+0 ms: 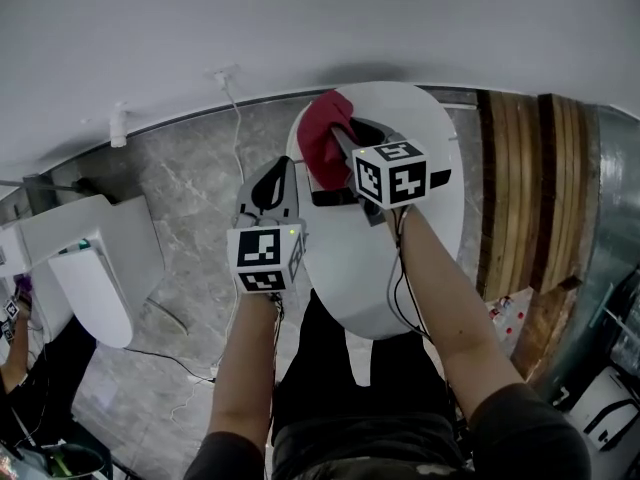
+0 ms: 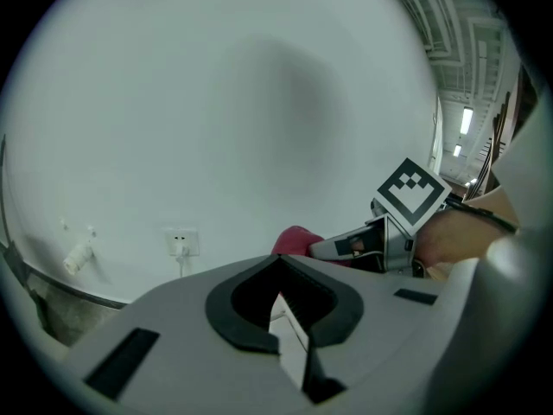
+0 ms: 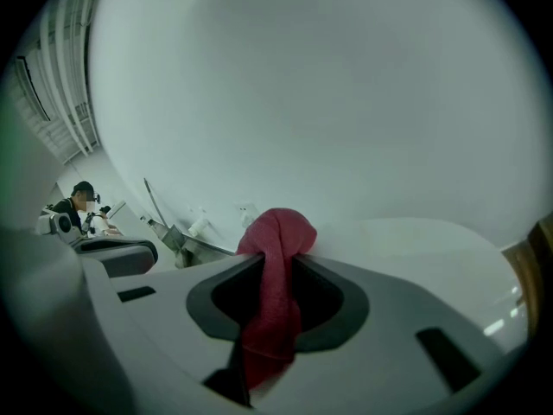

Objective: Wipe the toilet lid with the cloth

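Observation:
The white toilet lid (image 1: 400, 278) lies closed below me, by the back wall. My right gripper (image 1: 338, 146) is over the lid's far end, shut on the red cloth (image 1: 322, 138), which bunches beyond its jaws. In the right gripper view the cloth (image 3: 275, 275) runs between the closed jaws of the right gripper (image 3: 270, 335), with the lid (image 3: 423, 240) just past it. My left gripper (image 1: 278, 173) hangs beside the lid's left edge, shut and empty. From the left gripper view, the left gripper (image 2: 281, 305) has its jaws together, and the cloth (image 2: 296, 240) and right gripper (image 2: 346, 247) show beyond.
A second white toilet (image 1: 95, 268) stands at the left. A wall socket (image 1: 222, 73) with a cord and a water valve (image 1: 118, 123) sit low on the wall. Wooden panelling (image 1: 525, 188) flanks the right. Cables trail over the grey marble floor (image 1: 190, 218). A person (image 3: 79, 199) is far left.

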A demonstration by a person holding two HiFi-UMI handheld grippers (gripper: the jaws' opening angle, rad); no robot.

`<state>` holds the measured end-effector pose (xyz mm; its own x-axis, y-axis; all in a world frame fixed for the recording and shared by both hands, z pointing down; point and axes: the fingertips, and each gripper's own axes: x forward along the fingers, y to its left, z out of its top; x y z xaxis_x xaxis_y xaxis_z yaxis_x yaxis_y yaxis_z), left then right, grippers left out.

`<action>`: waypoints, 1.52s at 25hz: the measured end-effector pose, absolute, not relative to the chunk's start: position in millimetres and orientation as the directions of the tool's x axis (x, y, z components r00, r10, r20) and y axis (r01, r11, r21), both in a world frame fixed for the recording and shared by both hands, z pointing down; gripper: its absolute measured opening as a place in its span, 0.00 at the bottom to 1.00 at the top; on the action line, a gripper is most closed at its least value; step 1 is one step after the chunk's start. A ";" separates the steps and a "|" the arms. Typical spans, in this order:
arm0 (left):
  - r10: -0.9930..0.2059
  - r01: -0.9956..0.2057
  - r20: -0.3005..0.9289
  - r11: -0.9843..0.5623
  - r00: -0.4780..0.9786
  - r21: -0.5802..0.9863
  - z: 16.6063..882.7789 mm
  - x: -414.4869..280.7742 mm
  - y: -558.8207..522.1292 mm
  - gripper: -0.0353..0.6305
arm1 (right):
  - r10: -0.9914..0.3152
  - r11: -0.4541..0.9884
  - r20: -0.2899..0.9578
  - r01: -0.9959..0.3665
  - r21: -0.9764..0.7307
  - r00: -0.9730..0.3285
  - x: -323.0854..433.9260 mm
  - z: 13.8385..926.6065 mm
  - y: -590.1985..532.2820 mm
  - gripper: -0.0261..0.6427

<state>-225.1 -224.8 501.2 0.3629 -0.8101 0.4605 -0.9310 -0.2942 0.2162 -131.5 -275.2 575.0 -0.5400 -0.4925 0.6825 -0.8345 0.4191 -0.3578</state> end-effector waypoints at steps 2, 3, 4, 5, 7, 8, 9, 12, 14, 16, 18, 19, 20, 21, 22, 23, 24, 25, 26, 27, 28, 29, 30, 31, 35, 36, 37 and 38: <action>-0.808 -0.933 0.467 -0.296 0.360 0.206 503.5 -217.7 -228.9 0.06 | -0.509 0.401 0.679 -0.844 -0.356 -0.529 -113.0 574.7 -284.8 0.17; -0.807 -0.933 0.469 -0.299 0.359 0.201 503.7 -212.9 -229.7 0.06 | -0.517 0.392 0.678 -0.849 -0.355 -0.522 -102.2 574.3 -288.5 0.17; -0.805 -0.933 0.471 -0.302 0.360 0.196 503.4 -207.3 -230.0 0.06 | -0.525 0.381 0.678 -0.855 -0.353 -0.514 -90.1 573.7 -291.6 0.17; -0.804 -0.932 0.473 -0.306 0.361 0.192 502.6 -200.9 -230.1 0.06 | -0.535 0.369 0.679 -0.862 -0.348 -0.503 -76.6 572.9 -294.7 0.17; -0.800 -0.930 0.475 -0.315 0.367 0.187 500.7 -186.8 -230.6 0.06 | -0.558 0.341 0.681 -0.879 -0.333 -0.474 -47.3 571.4 -300.7 0.17; -0.798 -0.929 0.476 -0.321 0.370 0.185 500.1 -180.0 -231.1 0.06 | -0.568 0.324 0.682 -0.887 -0.329 -0.461 -33.0 571.0 -303.2 0.17; -0.796 -0.928 0.477 -0.326 0.374 0.183 499.7 -173.3 -231.5 0.06 | -0.577 0.308 0.683 -0.894 -0.327 -0.448 -19.5 571.0 -305.0 0.17; -0.791 -0.923 0.476 -0.341 0.384 0.177 498.8 -152.0 -232.3 0.06 | -0.591 0.264 0.690 -0.909 -0.324 -0.418 19.5 573.5 -305.0 0.17; -0.788 -0.920 0.477 -0.349 0.391 0.177 498.4 -136.4 -231.6 0.06 | -0.595 0.230 0.698 -0.917 -0.326 -0.398 45.9 576.7 -301.5 0.17; -0.783 -0.918 0.480 -0.352 0.395 0.180 499.0 -122.5 -229.0 0.06 | -0.602 0.194 0.704 -0.924 -0.330 -0.378 70.5 579.8 -296.4 0.17; -0.782 -0.918 0.482 -0.353 0.396 0.182 499.7 -111.0 -225.4 0.06 | -0.606 0.168 0.710 -0.930 -0.325 -0.358 92.0 583.1 -289.3 0.17; -0.780 -0.918 0.484 -0.352 0.397 0.185 500.4 -105.6 -222.8 0.06 | -0.605 0.156 0.716 -0.933 -0.323 -0.349 101.7 585.5 -284.7 0.17; -0.778 -0.917 0.486 -0.351 0.398 0.188 501.2 -100.7 -219.9 0.06 | -0.603 0.144 0.721 -0.935 -0.324 -0.342 110.2 587.7 -279.8 0.17; -0.777 -0.918 0.488 -0.349 0.397 0.189 502.0 -96.8 -217.0 0.06 | -0.602 0.134 0.723 -0.936 -0.327 -0.339 117.0 589.1 -275.3 0.17; -0.779 -0.920 0.489 -0.344 0.392 0.190 502.3 -94.3 -214.5 0.06 | -0.601 0.128 0.724 -0.935 -0.330 -0.338 122.1 589.0 -271.3 0.17; -0.782 -0.923 0.490 -0.336 0.385 0.190 502.0 -93.3 -212.1 0.06 | -0.602 0.127 0.722 -0.934 -0.335 -0.341 125.1 586.9 -267.8 0.17; -0.787 -0.926 0.489 -0.325 0.377 0.191 501.1 -93.7 -209.6 0.06 | -0.605 0.134 0.715 -0.930 -0.343 -0.350 125.3 582.3 -264.6 0.17; -0.792 -0.930 0.487 -0.314 0.369 0.193 499.9 -95.4 -206.8 0.06 | -0.610 0.149 0.702 -0.923 -0.355 -0.368 121.9 575.5 -261.5 0.17; -0.796 -0.933 0.486 -0.302 0.360 0.197 498.7 -98.4 -203.6 0.06 | -0.616 0.172 0.683 -0.913 -0.370 -0.393 114.5 567.1 -258.4 0.17; -0.800 -0.936 0.487 -0.290 0.351 0.199 497.6 -102.9 -199.9 0.06 | -0.619 0.203 0.662 -0.900 -0.386 -0.423 103.3 557.7 -254.5 0.17; -0.804 -0.940 0.487 -0.277 0.341 0.200 496.5 -108.7 -196.0 0.06 | -0.618 0.238 0.641 -0.886 -0.399 -0.455 89.2 548.2 -249.8 0.17; -0.808 -0.943 0.488 -0.265 0.330 0.200 495.2 -115.7 -191.9 0.06 | -0.614 0.273 0.622 -0.870 -0.411 -0.486 72.8 539.0 -244.3 0.17; -0.813 -0.947 0.487 -0.252 0.319 0.200 493.7 -123.8 -188.1 0.06 | -0.606 0.305 0.605 -0.853 -0.424 -0.517 54.7 530.4 -238.2 0.17; -0.818 -0.950 0.486 -0.240 0.308 0.199 492.3 -132.9 -184.3 0.06 | -0.595 0.335 0.588 -0.834 -0.438 -0.548 35.0 522.5 -231.7 0.17; -0.828 -0.959 0.490 -0.200 0.274 0.200 490.5 -172.2 -168.2 0.06 | -0.543 0.432 0.528 -0.756 -0.491 -0.653 -51.9 498.1 -204.9 0.17; -0.827 -0.961 0.493 -0.193 0.269 0.200 490.8 -181.9 -163.6 0.06 | -0.530 0.449 0.520 -0.742 -0.499 -0.670 -72.5 494.1 -198.4 0.17; -0.826 -0.961 0.498 -0.188 0.266 0.200 491.3 -191.3 -159.0 0.06 | -0.514 0.461 0.518 -0.730 -0.505 -0.684 -91.7 492.5 -191.6 0.17; -0.823 -0.962 0.502 -0.185 0.264 0.202 492.2 -200.3 -154.7 0.06 | -0.497 0.470 0.520 -0.719 -0.512 -0.695 -109.4 493.6 -184.8 0.17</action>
